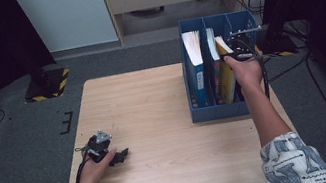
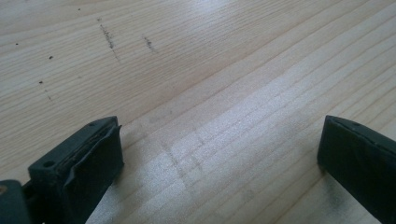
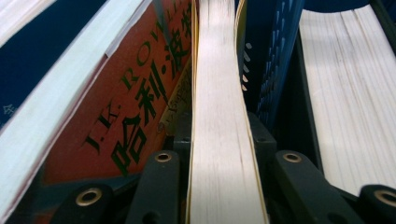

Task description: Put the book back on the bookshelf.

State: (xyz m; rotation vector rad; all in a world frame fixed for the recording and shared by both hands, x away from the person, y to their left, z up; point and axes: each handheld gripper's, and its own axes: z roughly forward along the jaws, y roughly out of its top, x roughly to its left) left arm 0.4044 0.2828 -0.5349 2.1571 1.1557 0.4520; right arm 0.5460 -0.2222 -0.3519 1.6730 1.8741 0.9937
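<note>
A blue file box (image 1: pixel 220 111) with upright compartments stands at the table's right side. My right gripper (image 1: pixel 239 52) reaches into its right part and is shut on a thin yellow-edged book (image 1: pixel 227 80). In the right gripper view the two jaws (image 3: pixel 219 128) press on both covers of this book (image 3: pixel 219 93), page edges facing me. An orange-red book (image 3: pixel 135 102) with dark lettering leans right beside it. My left gripper (image 1: pixel 121 155) rests on the wooden table (image 1: pixel 154 108) at the near left, open, with bare wood between its fingertips (image 2: pixel 219 135).
Two more books stand in the box: a thick one with white pages (image 1: pixel 192 45) in the left compartment and another (image 1: pixel 212 44) in the middle. A blue perforated divider (image 3: pixel 275 70) separates my book from a further block of pages (image 3: pixel 350 93). Grey floor surrounds the table.
</note>
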